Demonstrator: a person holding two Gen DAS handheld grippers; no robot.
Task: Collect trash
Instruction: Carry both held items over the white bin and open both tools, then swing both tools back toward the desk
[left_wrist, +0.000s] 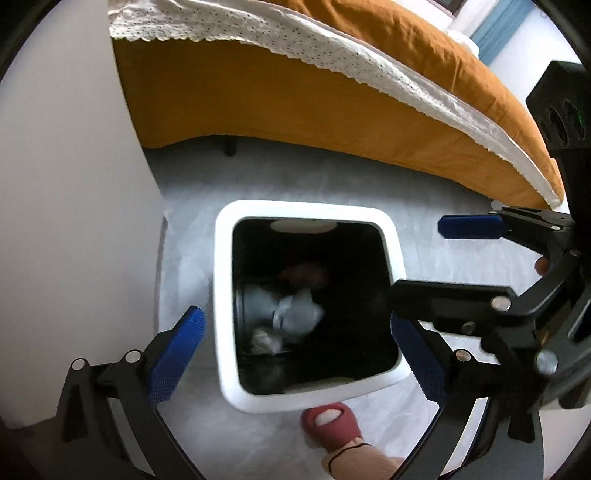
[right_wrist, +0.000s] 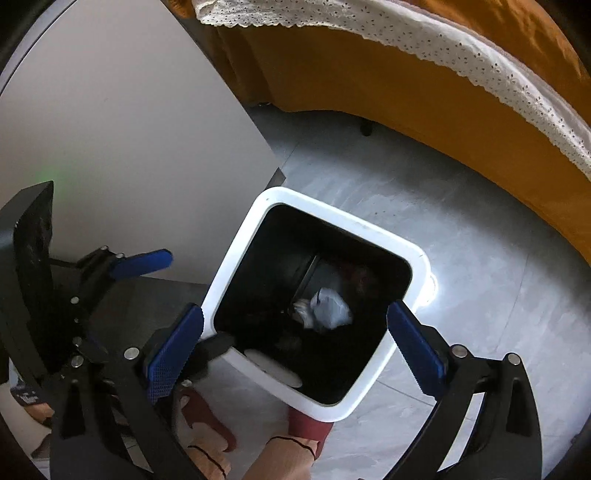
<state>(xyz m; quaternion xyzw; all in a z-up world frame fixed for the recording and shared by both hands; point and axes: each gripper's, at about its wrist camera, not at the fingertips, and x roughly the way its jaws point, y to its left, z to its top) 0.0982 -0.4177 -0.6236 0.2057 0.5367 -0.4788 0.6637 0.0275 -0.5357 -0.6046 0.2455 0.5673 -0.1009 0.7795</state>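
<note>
White plastic rims the square bin (left_wrist: 384, 236) on the pale grey floor (left_wrist: 369, 184), and its black inside holds the trash: a crumpled pale wad (left_wrist: 295, 314) lies at the bottom, with a smaller whitish scrap (left_wrist: 264, 339) just beside it on the near left and something reddish-brown, too dark to make out, farther in. I hold my left gripper (left_wrist: 295, 350) above the bin's mouth, pointing steeply down, its blue pads spread wide with one over the left rim and one over the right; nothing sits between them. My right gripper (right_wrist: 295, 347) hangs over the same opening from the other side, its blue pads equally far apart and empty; from the left wrist view it reaches in from the right, one finger over the bin's right rim. Just past the bin's near edge my foot in a dark red slipper (left_wrist: 332, 421) stands on the floor, touching or almost touching the bin wall. On the left a plain white panel (left_wrist: 74, 184) rises close beside the bin. On the far side runs a bed with a mustard-orange cover (left_wrist: 258, 92) hanging down its side and a white eyelet-lace sheet (left_wrist: 332, 48) laid over the top edge.
</note>
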